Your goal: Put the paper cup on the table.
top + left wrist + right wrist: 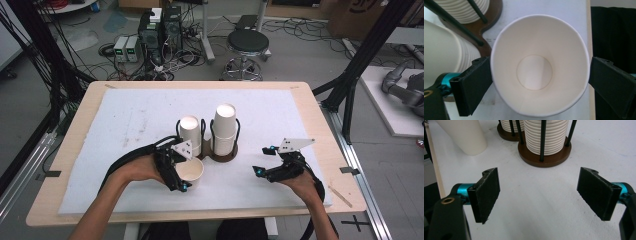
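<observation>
A single white paper cup (190, 173) stands upright on the white mat, mouth up and empty inside (536, 37). My left gripper (185, 170) straddles it from above, open; its two black pads (477, 82) sit right at the rim on either side without squeezing it. Behind the cup, a brown wooden holder (223, 156) with black rods carries two stacks of upside-down cups (190, 131) (224, 127). My right gripper (264, 160) hovers over bare mat to the right of the holder, open with nothing between its pads (541, 192). The stacks (546, 135) and the loose cup (466, 137) lie ahead of it.
A white mat (125, 120) covers most of the wooden table (75, 130). Black frame posts (350, 75) stand at the table's right, and a stool (247, 45) and computer gear (160, 30) sit on the floor beyond the far edge.
</observation>
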Demonstrator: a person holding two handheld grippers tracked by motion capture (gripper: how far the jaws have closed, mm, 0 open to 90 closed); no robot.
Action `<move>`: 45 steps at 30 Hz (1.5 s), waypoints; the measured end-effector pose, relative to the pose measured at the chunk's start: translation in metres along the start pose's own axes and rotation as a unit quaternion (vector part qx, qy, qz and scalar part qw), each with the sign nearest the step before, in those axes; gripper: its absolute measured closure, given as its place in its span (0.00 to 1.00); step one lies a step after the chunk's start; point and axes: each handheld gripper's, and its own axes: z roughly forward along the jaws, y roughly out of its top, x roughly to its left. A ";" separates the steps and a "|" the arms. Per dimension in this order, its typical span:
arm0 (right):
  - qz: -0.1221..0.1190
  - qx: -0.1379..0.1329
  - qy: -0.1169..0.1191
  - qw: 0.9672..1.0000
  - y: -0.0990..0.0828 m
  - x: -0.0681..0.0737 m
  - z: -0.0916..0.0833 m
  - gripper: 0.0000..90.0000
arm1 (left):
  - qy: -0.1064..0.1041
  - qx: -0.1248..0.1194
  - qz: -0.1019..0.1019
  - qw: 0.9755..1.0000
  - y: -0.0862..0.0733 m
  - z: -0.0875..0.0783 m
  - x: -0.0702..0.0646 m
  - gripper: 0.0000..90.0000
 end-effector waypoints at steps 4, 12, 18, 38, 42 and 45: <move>0.000 0.000 0.001 1.000 0.000 0.000 0.000 0.21 | -0.001 -0.006 -0.002 1.000 -0.003 -0.003 0.000 0.06; -0.004 0.005 -0.002 1.000 0.000 0.001 0.001 0.21 | 0.006 -0.024 -0.007 1.000 -0.009 -0.012 0.000 0.06; -0.002 0.004 -0.003 1.000 0.000 0.000 0.000 0.21 | 0.011 -0.044 -0.014 0.999 -0.019 -0.024 -0.003 0.06; 0.003 -0.002 -0.009 1.000 -0.001 0.000 -0.002 0.21 | 0.080 -0.104 -0.076 0.988 -0.069 -0.048 -0.008 0.06; 0.006 -0.002 -0.009 1.000 -0.002 0.000 -0.002 0.21 | 0.095 -0.119 -0.090 0.984 -0.079 -0.050 -0.011 0.06; 0.007 -0.004 -0.010 1.000 -0.002 0.000 -0.003 0.21 | 0.106 -0.129 -0.100 0.981 -0.087 -0.050 -0.013 0.06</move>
